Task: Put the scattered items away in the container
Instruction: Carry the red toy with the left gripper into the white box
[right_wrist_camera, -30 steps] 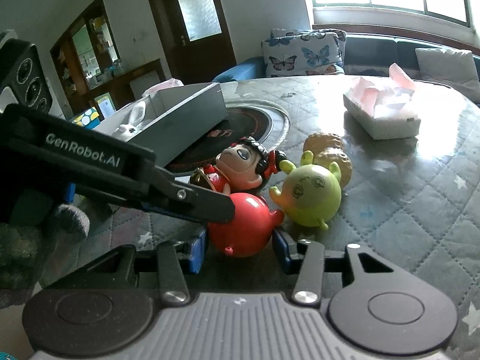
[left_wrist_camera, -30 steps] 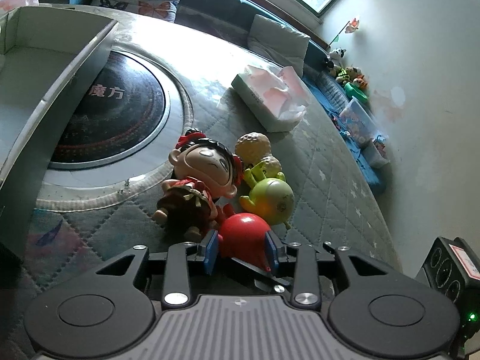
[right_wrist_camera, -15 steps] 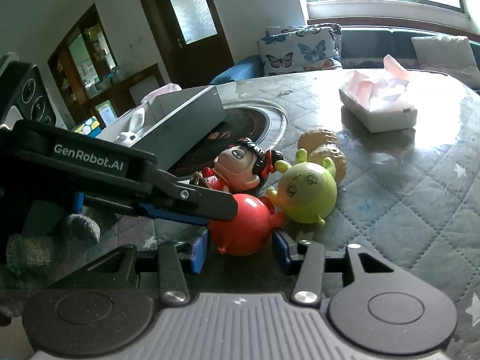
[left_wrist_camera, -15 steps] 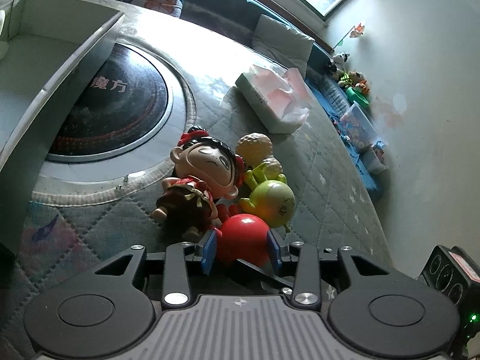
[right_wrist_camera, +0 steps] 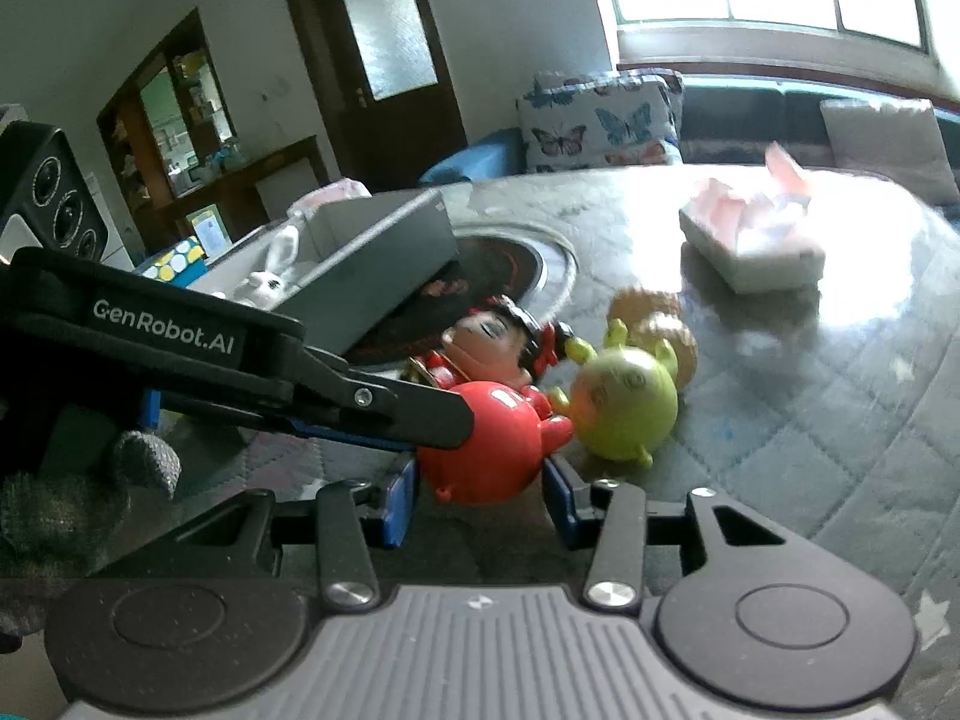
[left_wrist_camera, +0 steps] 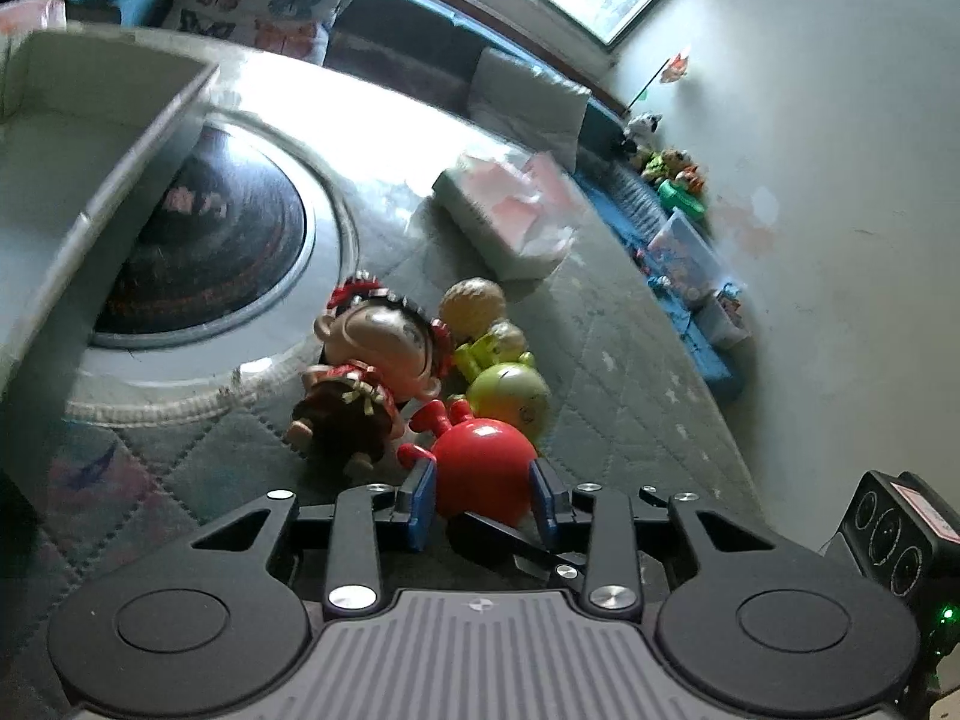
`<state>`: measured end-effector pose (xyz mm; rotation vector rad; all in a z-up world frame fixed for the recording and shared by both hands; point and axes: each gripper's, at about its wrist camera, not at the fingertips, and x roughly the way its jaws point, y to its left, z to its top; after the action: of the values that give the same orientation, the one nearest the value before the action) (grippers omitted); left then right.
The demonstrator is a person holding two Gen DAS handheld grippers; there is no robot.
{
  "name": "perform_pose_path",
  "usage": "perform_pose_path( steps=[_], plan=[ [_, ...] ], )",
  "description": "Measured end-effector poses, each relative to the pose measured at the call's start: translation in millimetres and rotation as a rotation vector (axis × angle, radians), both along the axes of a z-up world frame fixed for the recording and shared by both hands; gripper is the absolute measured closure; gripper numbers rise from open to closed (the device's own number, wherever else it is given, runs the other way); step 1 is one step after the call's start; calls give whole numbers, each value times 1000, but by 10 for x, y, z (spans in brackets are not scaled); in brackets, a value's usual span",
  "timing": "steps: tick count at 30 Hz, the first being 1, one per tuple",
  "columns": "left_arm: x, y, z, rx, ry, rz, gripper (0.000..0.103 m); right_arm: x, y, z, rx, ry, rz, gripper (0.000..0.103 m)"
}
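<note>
A round red toy [left_wrist_camera: 483, 468] [right_wrist_camera: 486, 450] sits between the blue pads of my left gripper [left_wrist_camera: 483, 492], which is shut on it. My right gripper [right_wrist_camera: 480, 492] is open, its pads either side of the same red toy without touching. Next to it on the quilted table lie a green round toy [left_wrist_camera: 510, 396] [right_wrist_camera: 624, 405], a doll in a red dress [left_wrist_camera: 372, 372] [right_wrist_camera: 492, 348] and two tan balls [left_wrist_camera: 474, 303] [right_wrist_camera: 651, 315]. The grey container [left_wrist_camera: 78, 180] [right_wrist_camera: 378, 258] stands at the left and holds a white rabbit [right_wrist_camera: 267, 282].
A tissue box [left_wrist_camera: 510, 216] [right_wrist_camera: 756, 240] stands further back on the table. A dark round hob plate [left_wrist_camera: 222, 240] lies beside the container. The table edge curves off at the right, with a sofa and cushions [right_wrist_camera: 600, 120] beyond.
The red toy has lifted slightly and tilted in the left gripper's pads; both views have shifted a little and are blurred by motion. The other toys stay in place.
</note>
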<state>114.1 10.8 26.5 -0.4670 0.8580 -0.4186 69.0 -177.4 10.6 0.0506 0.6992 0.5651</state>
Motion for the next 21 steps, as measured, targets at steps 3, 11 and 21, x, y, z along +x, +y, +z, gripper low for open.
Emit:
perform_pose_path(
  steps=[3,11,21],
  plan=[
    [-98,112,187,3,-53,22,67,-46,98,153,-9,-57,22,58],
    [-152,616,574,50,-152,126,67,125,621,519,-1,-166,136,58],
    [89,1461,608,65,-131,279,67,667,1579,619,-4,-176,284,58]
  ],
)
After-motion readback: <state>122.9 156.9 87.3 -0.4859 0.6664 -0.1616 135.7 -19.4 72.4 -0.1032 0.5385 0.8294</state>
